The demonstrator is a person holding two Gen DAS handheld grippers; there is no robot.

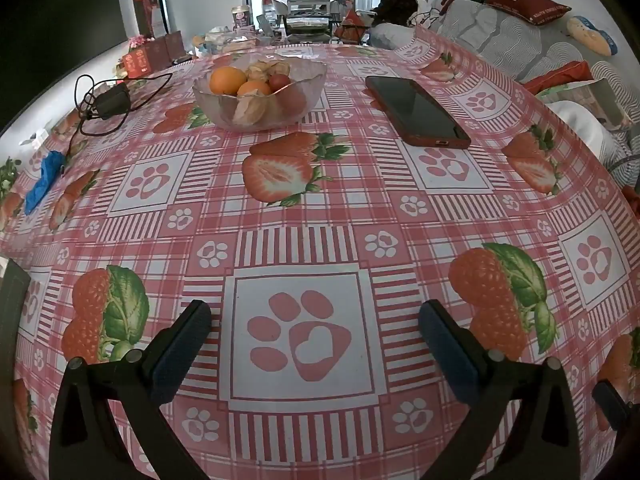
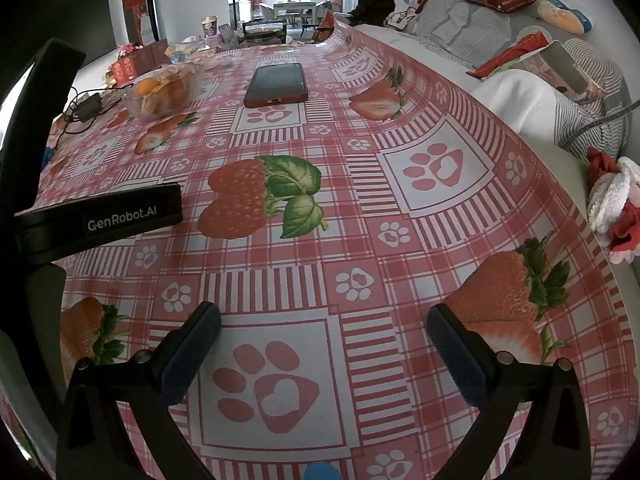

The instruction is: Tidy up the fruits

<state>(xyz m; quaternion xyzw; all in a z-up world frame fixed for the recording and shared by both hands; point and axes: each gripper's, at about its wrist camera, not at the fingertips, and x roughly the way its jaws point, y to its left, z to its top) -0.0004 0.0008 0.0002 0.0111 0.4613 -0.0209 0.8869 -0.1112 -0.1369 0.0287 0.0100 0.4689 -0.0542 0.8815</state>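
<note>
Two grippers, both with jaws spread wide and nothing between the pads: left gripper (image 1: 315,312) and right gripper (image 2: 324,314) each hang over bare tablecloth (image 1: 304,216). Glass bowl (image 1: 260,100) sits far across the table, holding oranges (image 1: 228,79), husked fruits and a dark red fruit; the fruit lower down shows only blurred through the glass. Phone (image 1: 416,110) lies to the bowl's right, apart from it. Charger with cable (image 1: 114,100) lies to the bowl's left. Blue object (image 1: 42,184) near the left edge: cannot identify.

Dim daylight — sharp, fisheye-warped edges.
</note>
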